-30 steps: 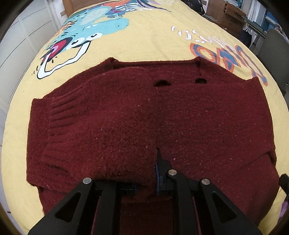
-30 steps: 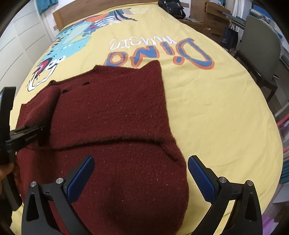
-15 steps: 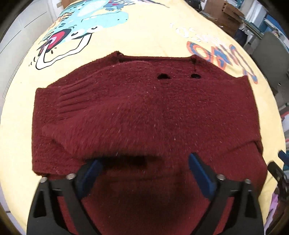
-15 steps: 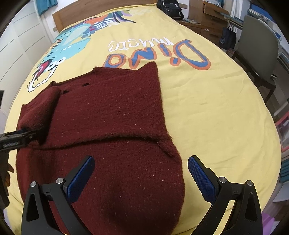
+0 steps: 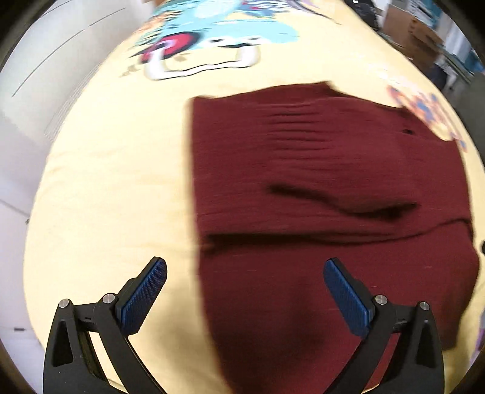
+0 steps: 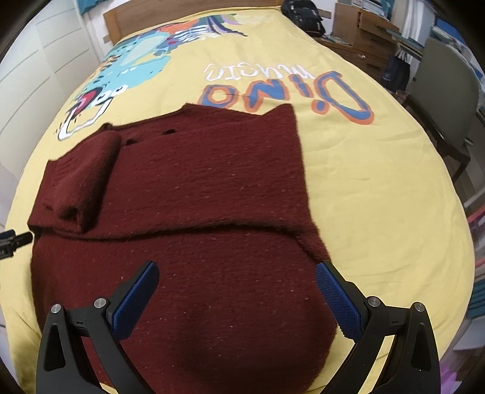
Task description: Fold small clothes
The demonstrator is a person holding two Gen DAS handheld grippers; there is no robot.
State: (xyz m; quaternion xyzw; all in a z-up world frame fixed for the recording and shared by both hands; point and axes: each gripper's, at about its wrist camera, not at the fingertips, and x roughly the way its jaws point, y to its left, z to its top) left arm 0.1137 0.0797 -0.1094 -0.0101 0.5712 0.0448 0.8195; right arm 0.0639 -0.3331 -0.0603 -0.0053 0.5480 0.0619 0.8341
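- The left gripper, black with blue ribbed pads, has its jaws spread wide and holds nothing. One finger sits over the bare bedspread, the other over the sweater's near-left part.
- The right gripper, black with the same blue pads, has its jaws spread wide too and is empty. It hangs above the near end of the sweater.
- The fuzzy dark red knitted sweater lies flat on the bed. A sleeve with a ribbed cuff is folded in on top of its left side. A fold line runs across the middle.
- Two small dark holes show near the sweater's far edge.
- Under it is the yellow bedspread with a blue cartoon dinosaur and big "Dino" letters.
- A grey-green chair stands beside the bed on the right, with wooden drawers and a black bag farther back.
- The left view is blurry.
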